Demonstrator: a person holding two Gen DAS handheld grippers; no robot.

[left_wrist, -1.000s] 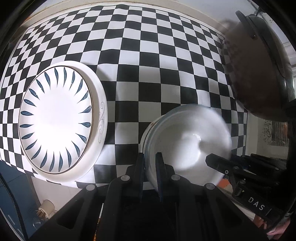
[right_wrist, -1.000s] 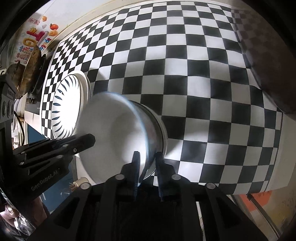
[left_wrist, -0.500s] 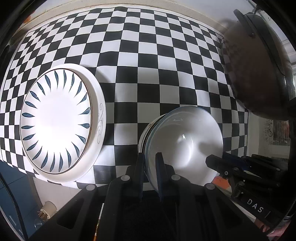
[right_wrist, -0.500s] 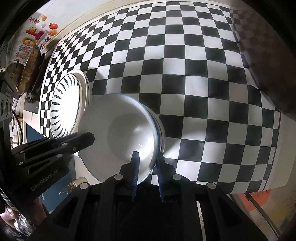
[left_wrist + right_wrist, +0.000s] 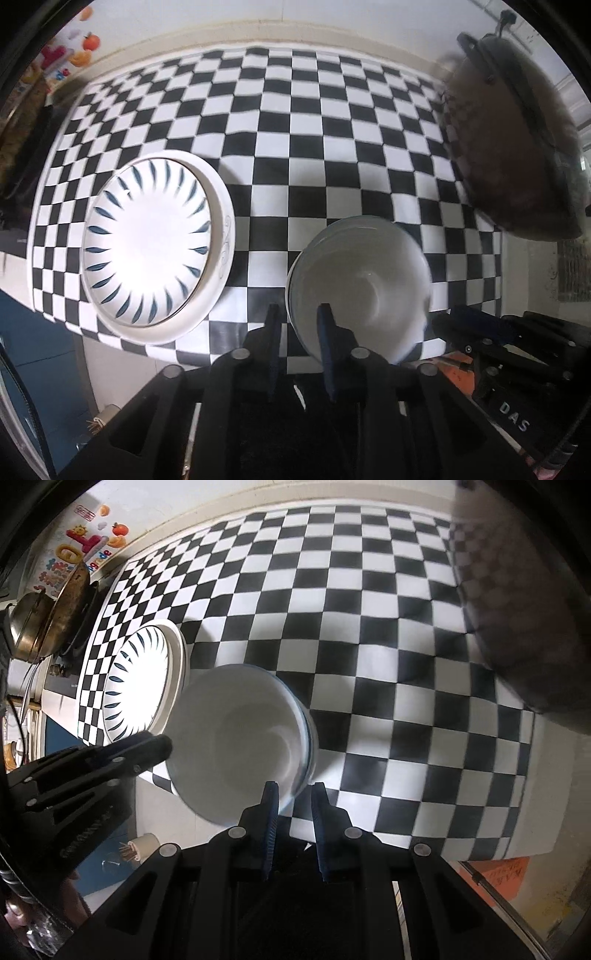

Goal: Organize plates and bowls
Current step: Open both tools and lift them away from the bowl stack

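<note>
A stack of white bowls [image 5: 362, 288] sits on the checkered table [image 5: 295, 147] near its front edge; it also shows in the right wrist view [image 5: 240, 746]. My left gripper [image 5: 297, 317] stands open astride the stack's left rim. My right gripper [image 5: 293, 794] stands open astride its right rim. A white plate with blue petal marks [image 5: 147, 240] lies on a larger white plate to the left of the bowls, also seen in the right wrist view [image 5: 136, 686].
A dark lidded pot [image 5: 517, 140] stands at the right of the table. A brass pot and a pan [image 5: 51, 616] sit beyond the table's left end. The wall runs along the back edge.
The top bowl has settled level into the stack. Both grippers have opened from the rim and both have drawn back, showing more of the table.
</note>
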